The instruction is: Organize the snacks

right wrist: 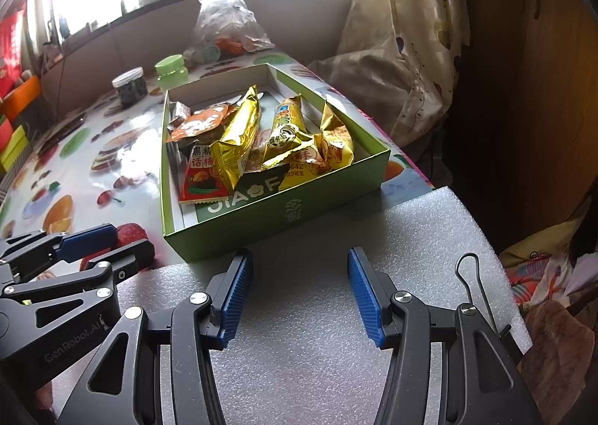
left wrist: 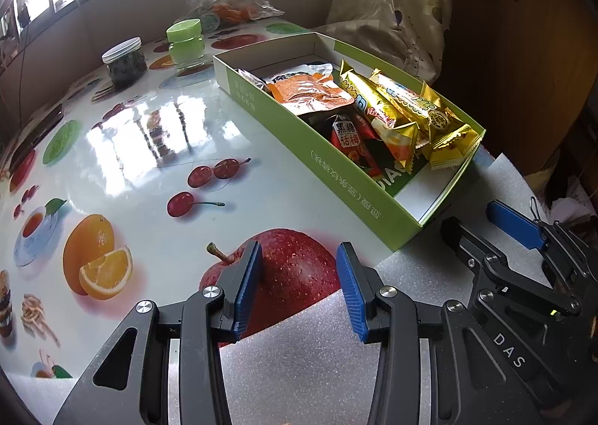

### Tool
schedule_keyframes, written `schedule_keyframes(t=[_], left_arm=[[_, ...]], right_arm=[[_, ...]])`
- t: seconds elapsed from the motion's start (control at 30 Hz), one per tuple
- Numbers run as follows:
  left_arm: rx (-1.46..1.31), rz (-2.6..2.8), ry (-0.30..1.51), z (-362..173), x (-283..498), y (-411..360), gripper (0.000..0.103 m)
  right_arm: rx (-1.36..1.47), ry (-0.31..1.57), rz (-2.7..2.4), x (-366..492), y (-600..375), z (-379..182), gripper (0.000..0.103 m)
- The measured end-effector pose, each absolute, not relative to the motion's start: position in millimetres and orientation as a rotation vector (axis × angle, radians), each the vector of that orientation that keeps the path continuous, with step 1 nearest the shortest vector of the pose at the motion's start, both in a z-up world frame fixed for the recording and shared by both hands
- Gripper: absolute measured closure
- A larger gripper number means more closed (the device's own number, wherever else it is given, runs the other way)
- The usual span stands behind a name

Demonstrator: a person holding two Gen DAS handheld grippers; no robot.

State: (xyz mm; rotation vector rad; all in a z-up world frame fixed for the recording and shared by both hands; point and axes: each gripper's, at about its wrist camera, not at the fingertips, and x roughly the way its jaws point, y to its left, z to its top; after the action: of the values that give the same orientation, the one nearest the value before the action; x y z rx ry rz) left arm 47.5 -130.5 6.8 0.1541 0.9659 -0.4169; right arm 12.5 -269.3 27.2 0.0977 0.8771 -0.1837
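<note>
From the left wrist view, I see my left gripper (left wrist: 299, 287) with its blue pads apart and nothing between them. Under it is the fruit-printed tablecloth (left wrist: 149, 148) and a white foam sheet (left wrist: 299, 361). The green box (left wrist: 358, 197) lies further up and to the right, with its near corner touching the foam. It holds the snacks: gold packets (left wrist: 407, 107), an orange packet (left wrist: 314, 92) and a red one (left wrist: 355, 145). My right gripper (left wrist: 482, 223) is at the right edge, also empty.

From the right wrist view, my right gripper (right wrist: 299, 290) is over the foam sheet (right wrist: 317, 350), parted a bit wider, holding nothing. The green box (right wrist: 280, 216) is just ahead. Beyond it stand a dark jar (right wrist: 129, 87) and a green jar (right wrist: 170, 70).
</note>
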Motion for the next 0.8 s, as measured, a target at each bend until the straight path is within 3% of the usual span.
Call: schedule_keyframes(t=[0.8], left_arm=[[0.154,-0.416,0.964,6.6,47.5,-129.0,0.06]], right_arm=[[0.096,0.876,-0.184,12.1,-269.2,26.9,0.05]])
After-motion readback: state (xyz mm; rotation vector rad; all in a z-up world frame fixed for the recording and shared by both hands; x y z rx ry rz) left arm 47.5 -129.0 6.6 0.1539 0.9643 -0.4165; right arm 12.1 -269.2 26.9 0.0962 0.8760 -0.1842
